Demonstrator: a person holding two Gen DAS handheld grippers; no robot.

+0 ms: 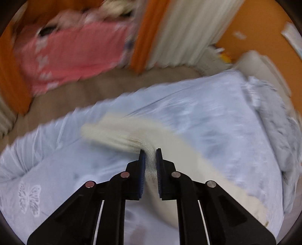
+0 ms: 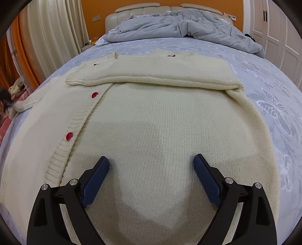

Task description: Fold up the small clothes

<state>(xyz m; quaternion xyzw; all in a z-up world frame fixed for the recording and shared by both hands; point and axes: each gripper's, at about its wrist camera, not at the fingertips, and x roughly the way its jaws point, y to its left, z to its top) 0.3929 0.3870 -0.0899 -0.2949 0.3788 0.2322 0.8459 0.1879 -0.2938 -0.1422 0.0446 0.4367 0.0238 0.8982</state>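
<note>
Orange-walled bedroom, bed (image 2: pixel 268 79) in pale blue sheets. The cream cardigan (image 2: pixel 151 132) lies flat mid-bed, one sleeve (image 2: pixel 151 79) already folded across. Left gripper (image 1: pixel 150 150) pinches the other sleeve (image 1: pixel 117 132), probably to fold it. Right gripper (image 2: pixel 151 162) hovers wide open over the cardigan's lower body.

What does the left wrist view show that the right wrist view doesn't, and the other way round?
Left wrist only: the left gripper shut on a cream knit sleeve, and a blurred pink cloth beyond the bed.

Right wrist only: the right gripper open above the cardigan's body, red buttons, one sleeve folded across the chest, a grey duvet and the headboard.

Both: the cream cardigan, the pale blue butterfly sheet, orange wall, pale curtains.
</note>
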